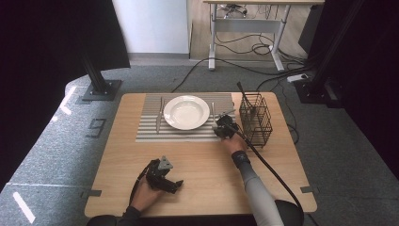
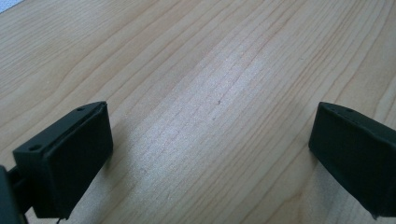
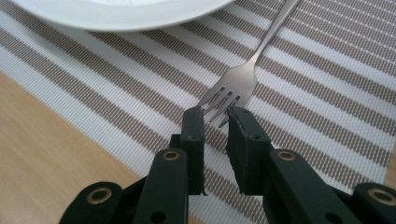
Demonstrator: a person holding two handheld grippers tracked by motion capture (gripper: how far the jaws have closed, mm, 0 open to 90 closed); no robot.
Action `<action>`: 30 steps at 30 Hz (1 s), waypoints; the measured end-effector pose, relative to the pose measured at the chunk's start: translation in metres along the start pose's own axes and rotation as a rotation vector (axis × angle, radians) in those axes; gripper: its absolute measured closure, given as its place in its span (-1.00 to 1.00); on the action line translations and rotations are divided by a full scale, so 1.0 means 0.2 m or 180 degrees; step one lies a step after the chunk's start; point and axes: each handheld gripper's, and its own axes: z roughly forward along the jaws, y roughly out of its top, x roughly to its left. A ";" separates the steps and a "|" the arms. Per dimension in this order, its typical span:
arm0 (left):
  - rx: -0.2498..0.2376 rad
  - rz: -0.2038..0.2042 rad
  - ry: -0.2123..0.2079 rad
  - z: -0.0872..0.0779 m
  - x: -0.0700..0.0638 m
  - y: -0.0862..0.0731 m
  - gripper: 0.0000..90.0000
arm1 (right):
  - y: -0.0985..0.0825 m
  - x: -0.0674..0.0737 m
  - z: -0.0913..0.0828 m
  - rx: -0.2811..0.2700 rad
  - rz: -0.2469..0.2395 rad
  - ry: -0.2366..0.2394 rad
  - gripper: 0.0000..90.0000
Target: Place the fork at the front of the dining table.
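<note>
Fork status: your right gripper [image 3: 215,116] has its black jaws pinched narrow on the tines of the silver metal fork [image 3: 238,86], one pad on each side of the tine end. No earlier frame to compare, so just the grip as it stands. The fork lies flat on the brown-and-white striped placemat [image 3: 327,93], handle running away toward 1 o'clock in the right gripper view, just beside the rim of the round white ceramic plate [image 3: 116,14] at 11 o'clock.

From the high view: your right gripper [image 1: 225,128] sits at 4 o'clock of the plate [image 1: 186,112], at the placemat's [image 1: 150,132] near right corner. The black wire cutlery basket [image 1: 255,120] stands at 3 o'clock of that gripper, close by, with a dark utensil handle sticking out of it. A silver table knife [image 1: 159,115] lies at 9 o'clock of the plate, on the mat.

Your left gripper [image 1: 162,178] rests near the front edge of the light wooden table [image 1: 207,174], at 7 o'clock of the plate, well apart from it. Its jaws stand wide with bare wood between them [image 2: 212,135].
</note>
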 end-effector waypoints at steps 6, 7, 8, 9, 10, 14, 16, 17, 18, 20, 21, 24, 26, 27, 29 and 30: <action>0.0006 0.0006 0.0001 0.00 0.00 0.00 -1.00 | 0.04 -0.01 0.04 -0.0023 0.0003 -0.0070 0.59; 0.0006 0.0007 0.0001 0.00 0.00 0.00 -1.00 | 0.04 -0.01 0.04 -0.0032 0.0010 -0.0083 0.55; 0.0006 0.0007 0.0001 0.00 0.00 0.00 -1.00 | 0.04 -0.01 0.04 -0.0032 0.0010 -0.0083 0.55; 0.0005 0.0006 0.0001 0.00 0.00 0.00 -1.00 | 0.05 -0.01 0.04 -0.0019 0.0015 -0.0093 0.49; 0.0005 0.0006 0.0001 0.00 0.00 0.00 -1.00 | 0.05 -0.01 0.04 -0.0022 0.0030 -0.0129 0.38; 0.0004 0.0004 0.0000 0.00 0.00 0.00 -1.00 | 0.05 -0.01 0.02 -0.0061 -0.0035 -0.0242 0.01; 0.0006 0.0008 0.0001 0.00 0.00 0.00 -1.00 | 0.05 0.00 0.00 -0.0109 -0.0048 -0.0237 -0.12; 0.0006 0.0009 0.0001 0.00 0.00 0.00 -1.00 | 0.05 0.01 -0.02 -0.0114 -0.0068 -0.0231 -0.19; 0.0006 0.0005 0.0000 0.00 0.00 0.00 -1.00 | 0.06 0.02 -0.03 -0.0124 -0.0079 -0.0222 -0.25; 0.0005 0.0004 0.0000 0.00 0.00 0.00 -1.00 | 0.06 0.03 -0.07 -0.0180 -0.0113 -0.0206 -0.37; 0.0000 0.0001 0.0000 0.00 0.00 0.00 -1.00 | 0.06 0.04 -0.09 -0.0214 -0.0111 -0.0192 -0.40; 0.0000 0.0002 0.0001 0.00 0.00 0.00 -1.00 | 0.04 0.06 -0.16 -0.0314 -0.0129 -0.0126 -0.57; 0.0001 -0.0001 -0.0001 0.00 0.00 0.00 -1.00 | 0.03 0.07 -0.21 -0.0345 -0.0156 -0.0115 -0.65; 0.0000 0.0000 0.0000 0.00 0.00 0.00 -1.00 | 0.02 0.08 -0.23 -0.0380 -0.0172 -0.0107 -0.69; 0.0001 0.0001 0.0001 0.00 0.00 0.00 -1.00 | -0.01 0.10 -0.29 -0.0444 -0.0225 -0.0078 -0.72; 0.0001 0.0000 0.0002 0.00 0.00 0.00 -1.00 | -0.02 0.11 -0.30 -0.0460 -0.0242 -0.0087 -0.73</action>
